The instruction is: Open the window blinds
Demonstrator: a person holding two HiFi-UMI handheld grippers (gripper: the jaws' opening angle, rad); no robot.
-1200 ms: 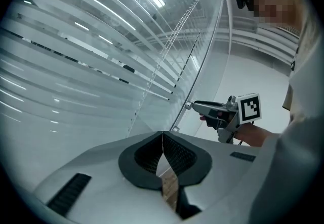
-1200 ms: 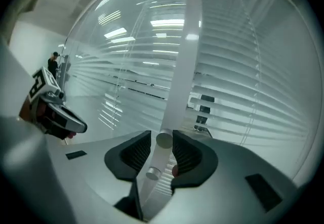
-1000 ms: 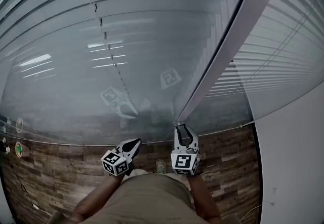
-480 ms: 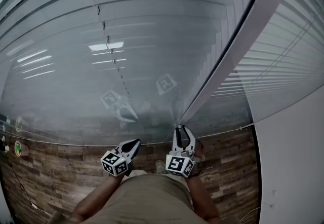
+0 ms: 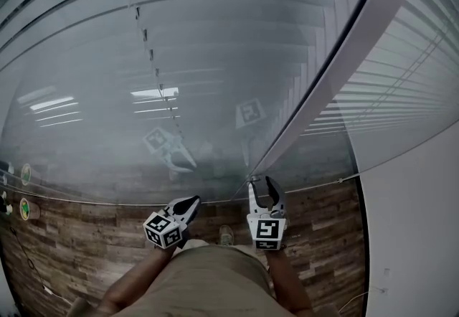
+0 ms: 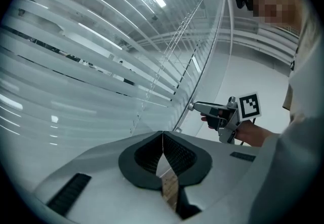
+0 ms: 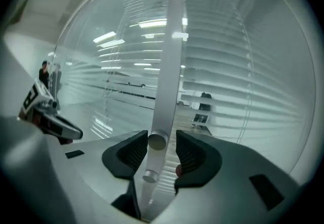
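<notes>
Since a second ago: the right tool [image 5: 262,183] has rolled until its marker cube faces square to the head view. Its jaws have just been opening, with the knob [image 7: 157,141] between them. The left tool [image 5: 192,201] has kept its place.
Right tool: jaws apart, one pad on each side of the knob, with a sliver of room on both sides.
Left tool: jaws together on nothing, held beside the right one and short of the glass [image 5: 93,143].
Knob: a round, dull metal stub on the post [image 5: 351,50], with a lower knob [image 7: 150,176] just under it.
Post: a flat, pale strip dividing two panes and running up and to the right in the head view.
Blinds: long, pale, flat slats [image 5: 229,11] behind the glass on both sides of the post, strung on a thin ladder cord [image 5: 147,43].
Room to move: open floor [image 5: 72,244] of wood-look planks lies to the left. A plain white wall [image 5: 419,237] closes the right side.
Only in the right tool's view: the two knobs and the gap at the pads.
Only in the left tool's view: the right tool from the side, with its tip at the post.
</notes>
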